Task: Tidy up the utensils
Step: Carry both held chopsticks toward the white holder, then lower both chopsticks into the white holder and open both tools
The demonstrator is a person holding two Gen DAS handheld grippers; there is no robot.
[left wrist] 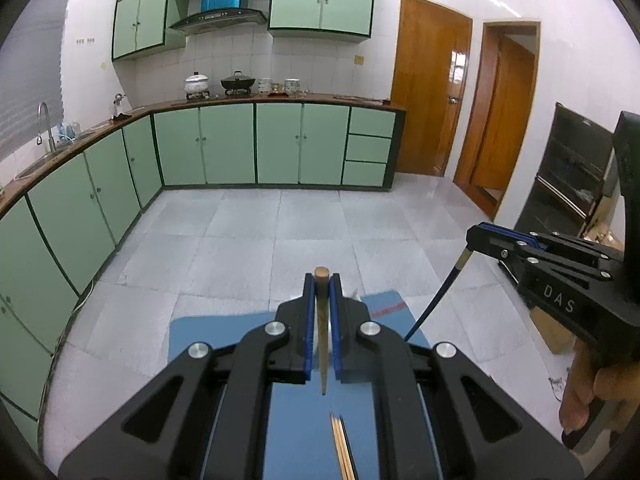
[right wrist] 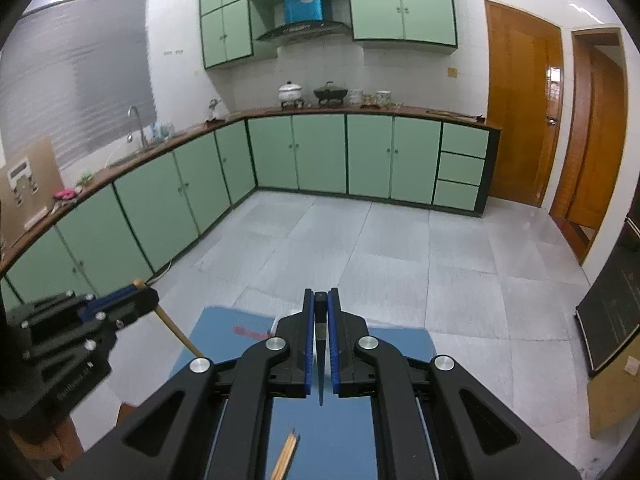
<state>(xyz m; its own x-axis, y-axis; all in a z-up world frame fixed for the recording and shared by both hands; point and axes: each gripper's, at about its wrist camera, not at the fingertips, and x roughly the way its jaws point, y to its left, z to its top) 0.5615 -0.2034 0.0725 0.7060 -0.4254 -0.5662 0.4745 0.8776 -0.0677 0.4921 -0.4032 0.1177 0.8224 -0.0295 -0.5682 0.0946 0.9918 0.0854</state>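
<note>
My left gripper (left wrist: 322,282) is shut on a brown wooden chopstick (left wrist: 322,340). Its thick end pokes out past the fingertips and its thin tip hangs over the blue mat (left wrist: 296,432). In the left wrist view my right gripper (left wrist: 475,236) comes in from the right, shut on a dark blue chopstick (left wrist: 438,292) with a pale band. In the right wrist view that right gripper (right wrist: 320,298) pinches the dark chopstick (right wrist: 320,360), tip down. The left gripper (right wrist: 147,297) holds the wooden chopstick (right wrist: 176,330) at the left. Several pale chopsticks (left wrist: 342,450) (right wrist: 286,454) lie on the mat (right wrist: 400,352).
Beyond the mat's far edge is a grey tiled floor (left wrist: 256,240), well below. Green kitchen cabinets (left wrist: 224,144) line the left and back walls. Wooden doors (left wrist: 432,92) and a dark glass-fronted cabinet (left wrist: 568,176) stand to the right. A person's hand (left wrist: 592,392) grips the right tool's handle.
</note>
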